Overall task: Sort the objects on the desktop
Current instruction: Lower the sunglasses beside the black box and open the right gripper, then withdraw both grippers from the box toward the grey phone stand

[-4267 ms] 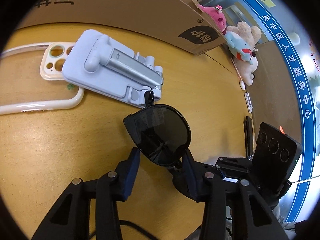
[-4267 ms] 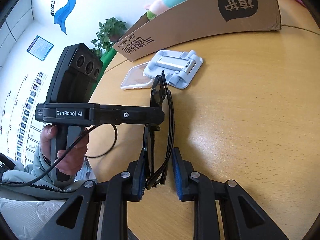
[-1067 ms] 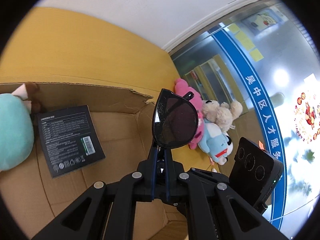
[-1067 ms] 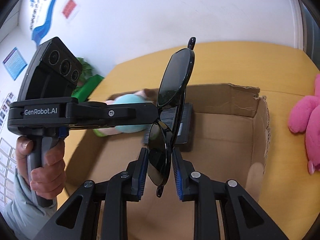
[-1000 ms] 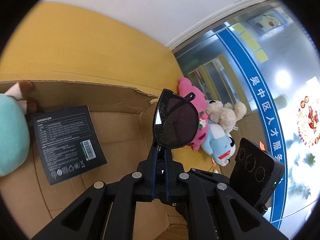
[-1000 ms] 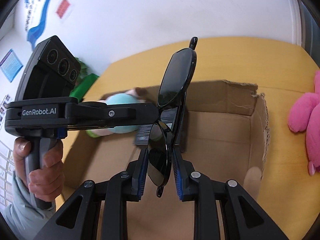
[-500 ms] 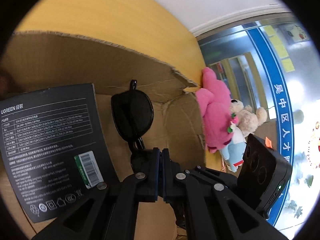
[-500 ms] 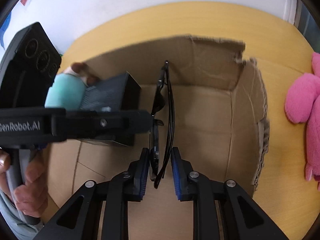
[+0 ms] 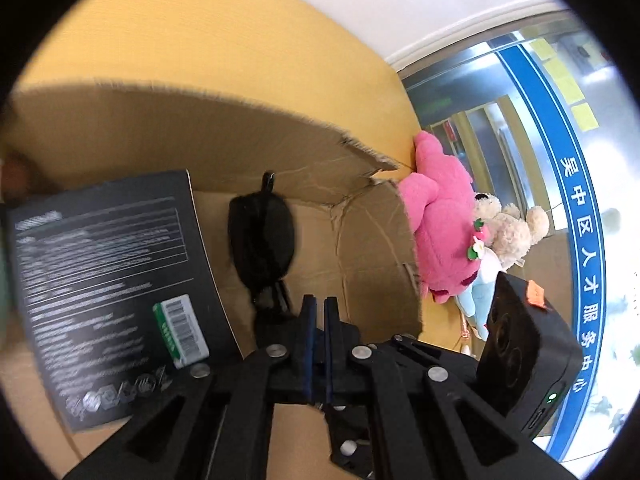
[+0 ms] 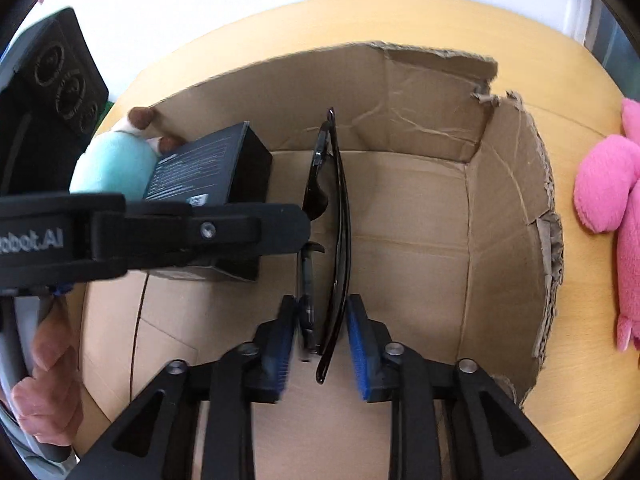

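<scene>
The jaws of the right gripper (image 10: pixel 322 334) stand apart and have just been opening, with the folded sunglasses (image 10: pixel 338 216) between the blue pads (image 10: pixel 360 354); a gap shows on the right side of the frame, and on the left the blur hides whether the pad still touches. The jaws of the left gripper (image 9: pixel 316 320) are together, nearly pad to pad. In the left wrist view the dark frame of the sunglasses (image 9: pixel 262 236) runs down behind the fingertips, and it cannot be told whether anything is pinched there.

The sunglasses are inside the open cardboard box (image 10: pixel 508 216), low above its floor, standing on edge with one temple tip pointing toward the far wall. Whether they rest on the cardboard cannot be told. Just beside them to the left lies a black product box (image 10: pixel 208 164) with white print and a barcode label, and beyond that a teal plush toy (image 10: pixel 112 164) sits in the box's far left corner.

Seen from the right wrist, the left gripper reaches in from the left side, its tip ending just at the sunglasses, and a hand (image 10: pixel 48 380) wraps its handle at the lower left.

The cardboard box stands on a yellow-wood tabletop (image 10: pixel 568 64). Outside its torn right wall lies a pink plush toy (image 9: pixel 444 224), with a beige teddy bear (image 9: pixel 508 228) and a light blue toy (image 9: pixel 478 294) close beside it.
</scene>
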`<state>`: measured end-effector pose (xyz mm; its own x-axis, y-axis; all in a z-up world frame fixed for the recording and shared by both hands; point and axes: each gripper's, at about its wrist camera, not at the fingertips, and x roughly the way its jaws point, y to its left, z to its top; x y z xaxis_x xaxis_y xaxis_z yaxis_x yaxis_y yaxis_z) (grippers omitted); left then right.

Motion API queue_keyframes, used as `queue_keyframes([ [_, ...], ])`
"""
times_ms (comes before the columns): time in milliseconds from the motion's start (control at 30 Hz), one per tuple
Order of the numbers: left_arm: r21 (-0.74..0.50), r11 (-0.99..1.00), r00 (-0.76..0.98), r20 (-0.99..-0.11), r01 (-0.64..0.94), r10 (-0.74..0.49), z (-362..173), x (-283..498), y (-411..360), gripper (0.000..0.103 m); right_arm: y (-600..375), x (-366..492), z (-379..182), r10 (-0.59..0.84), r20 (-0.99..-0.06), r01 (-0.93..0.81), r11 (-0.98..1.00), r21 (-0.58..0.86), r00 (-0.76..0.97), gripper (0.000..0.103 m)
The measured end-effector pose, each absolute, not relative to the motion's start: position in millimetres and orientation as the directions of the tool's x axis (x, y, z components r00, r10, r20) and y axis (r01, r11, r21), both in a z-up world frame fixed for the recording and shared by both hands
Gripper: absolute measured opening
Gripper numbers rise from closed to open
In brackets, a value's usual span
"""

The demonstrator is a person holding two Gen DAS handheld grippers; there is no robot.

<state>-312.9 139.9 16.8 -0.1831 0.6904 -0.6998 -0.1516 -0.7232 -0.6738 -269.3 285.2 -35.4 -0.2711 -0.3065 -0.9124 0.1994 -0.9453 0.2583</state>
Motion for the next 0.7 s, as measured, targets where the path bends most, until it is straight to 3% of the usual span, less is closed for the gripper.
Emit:
queue_keyframes([
  [133,-0.605,-0.764,-0.293,-0.706,-0.225,0.645,69.6,-282.1,128.1,0.002,279.5,-245.5,-8.2,-0.254,-0.907,0.238,-0.954,0.179,-0.337,0.064],
  [200,-0.565,-0.778,-0.365,-0.687,-0.275,0.628,101.2,-257.7,119.4,0.007,282.0,-226.9,11.0,-0.234,-0.887,0.239,-0.96,0.146,-0.399,0.081],
  [267,-0.513,-0.797,-0.451,-0.657,-0.32,0.604,134.0,-224.8,108.0,0.02,287.8,-206.8,28.5,-0.239,-0.86,0.227,-0.963,0.148,-0.452,0.086],
  [333,-0.43,-0.836,-0.553,-0.628,-0.341,0.549,164.5,-184.7,96.4,0.056,292.9,-177.7,51.4,-0.225,-0.822,0.203,-0.97,0.137,-0.524,0.092],
  [400,-0.331,-0.884,-0.663,-0.585,-0.331,0.467,184.0,-144.7,77.7,0.074,291.6,-158.4,72.1,-0.201,-0.791,0.184,-0.976,0.114,-0.578,0.103],
  [433,-0.284,-0.904,-0.705,-0.567,-0.318,0.426,188.7,-128.3,68.6,0.079,292.6,-144.9,79.0,-0.19,-0.775,0.179,-0.979,0.101,-0.602,0.103],
  [567,-0.08,-0.967,-0.827,-0.506,-0.24,0.247,197.2,-55.1,43.6,0.079,282.9,-85.0,95.7,-0.188,-0.716,0.192,-0.978,0.078,-0.672,0.103],
  [700,0.043,-0.984,-0.857,-0.499,-0.173,0.129,185.8,-5.1,41.2,0.08,273.0,-46.1,97.4,-0.198,-0.683,0.163,-0.98,0.116,-0.703,0.103],
])
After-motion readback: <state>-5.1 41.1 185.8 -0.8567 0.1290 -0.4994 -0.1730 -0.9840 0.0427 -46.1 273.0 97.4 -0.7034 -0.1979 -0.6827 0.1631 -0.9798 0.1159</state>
